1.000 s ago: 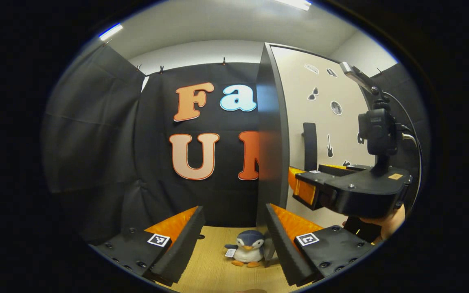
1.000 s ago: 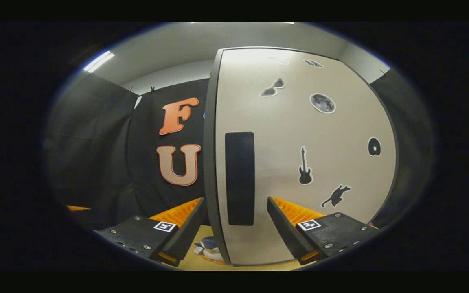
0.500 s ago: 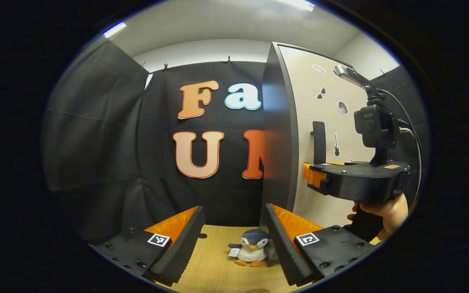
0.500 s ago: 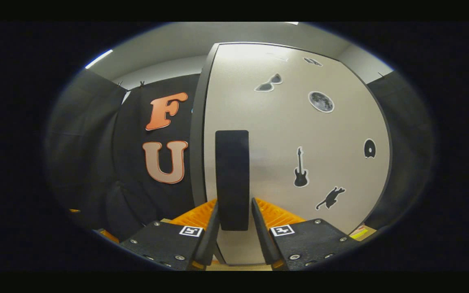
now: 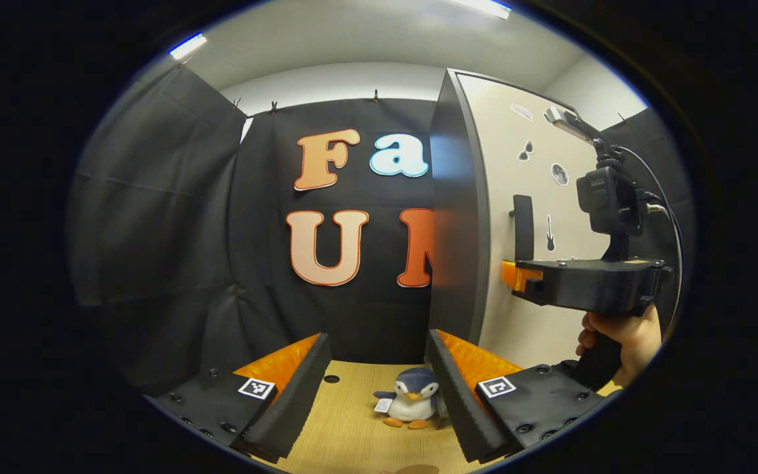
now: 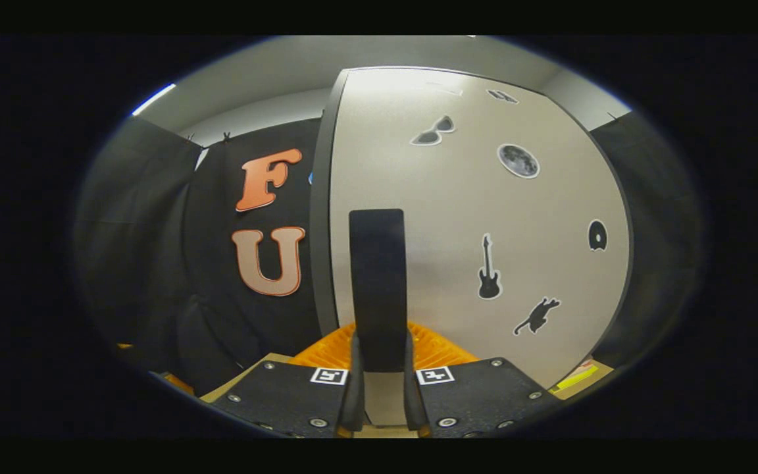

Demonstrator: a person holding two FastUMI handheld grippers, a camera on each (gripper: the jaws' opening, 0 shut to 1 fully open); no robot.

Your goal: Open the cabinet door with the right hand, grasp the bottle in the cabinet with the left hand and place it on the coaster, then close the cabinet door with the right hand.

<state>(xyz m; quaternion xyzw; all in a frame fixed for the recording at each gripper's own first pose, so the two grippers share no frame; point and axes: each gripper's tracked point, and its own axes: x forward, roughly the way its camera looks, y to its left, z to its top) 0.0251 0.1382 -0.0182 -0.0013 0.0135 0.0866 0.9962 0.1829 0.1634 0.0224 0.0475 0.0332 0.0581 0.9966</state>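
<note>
Left gripper view
Left tool (image 5: 375,388): seen at the bottom of the view with its two fingers spread wide; nothing is held between them.
Counter (image 5: 346,434): a light wood-grain surface is seen beneath the left tool.
Penguin toy (image 5: 412,406): a small plush figure is stood upright on the counter, between the fingers and nearer the right one, beside the foot of the cabinet.
Cabinet (image 5: 454,217): its dark side panel is presented right of centre, standing on the far part of the counter.
Cabinet door (image 5: 537,171): a pale panel with small dark stickers is seen to the right of the dark side; it lies flush with the cabinet front.
Door handle (image 5: 523,226): a dark vertical bar is mounted near the door's left edge.
Right tool (image 5: 514,275): held level at the far right, with its tip brought against the lower part of the door handle.
Hand (image 5: 619,339): wrapped around the grip beneath the right tool's body.

Right gripper view
Right tool (image 6: 379,368): its fingers are drawn narrow and pressed on the two sides of the door handle (image 6: 378,286), at its lower end.
Cabinet door (image 6: 517,263): seen face-on and unopened.
Bottle: cannot be located; the cabinet interior is hidden behind the door.
</note>
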